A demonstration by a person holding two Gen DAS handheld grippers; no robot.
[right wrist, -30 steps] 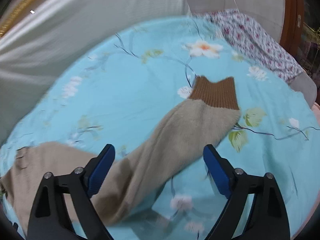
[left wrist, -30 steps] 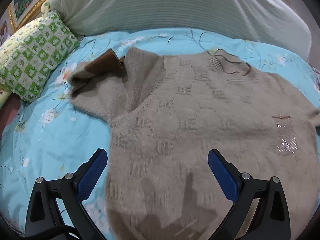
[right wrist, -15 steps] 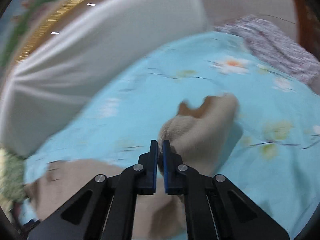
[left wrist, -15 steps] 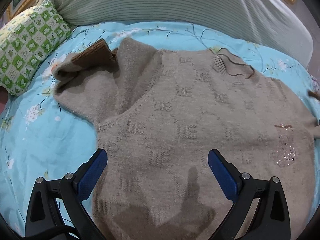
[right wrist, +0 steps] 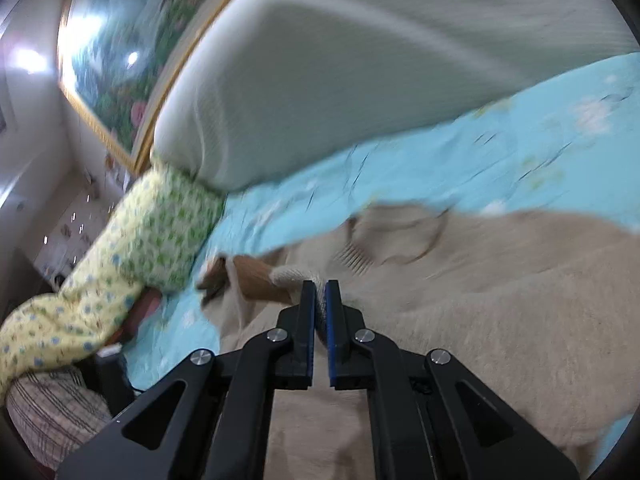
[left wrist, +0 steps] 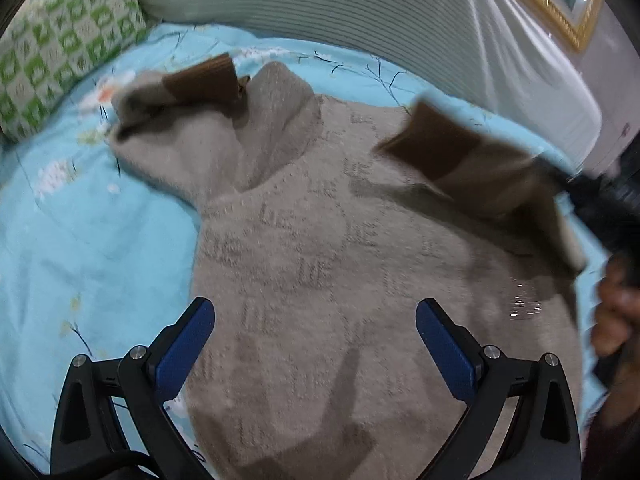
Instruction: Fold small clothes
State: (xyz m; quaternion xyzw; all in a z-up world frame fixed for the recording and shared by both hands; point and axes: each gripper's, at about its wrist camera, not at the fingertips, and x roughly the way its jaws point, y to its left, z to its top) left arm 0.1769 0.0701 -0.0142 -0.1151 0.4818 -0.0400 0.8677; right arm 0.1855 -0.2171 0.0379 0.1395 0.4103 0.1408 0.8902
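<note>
Your right gripper is clenched on the sweater's sleeve, the beige knit pinched between its blue pads at the centre of the right wrist view. In the left wrist view that sleeve hangs lifted above the sweater, its brown cuff pointing toward the upper middle of the frame; the picture is blurred, so the exact grip point is hard to read there. Your left gripper stands released, jaws wide above the sweater's lower part. The sweater lies spread on the blue floral bed, its other sleeve folded at upper left beside the green patterned pillow.
</note>
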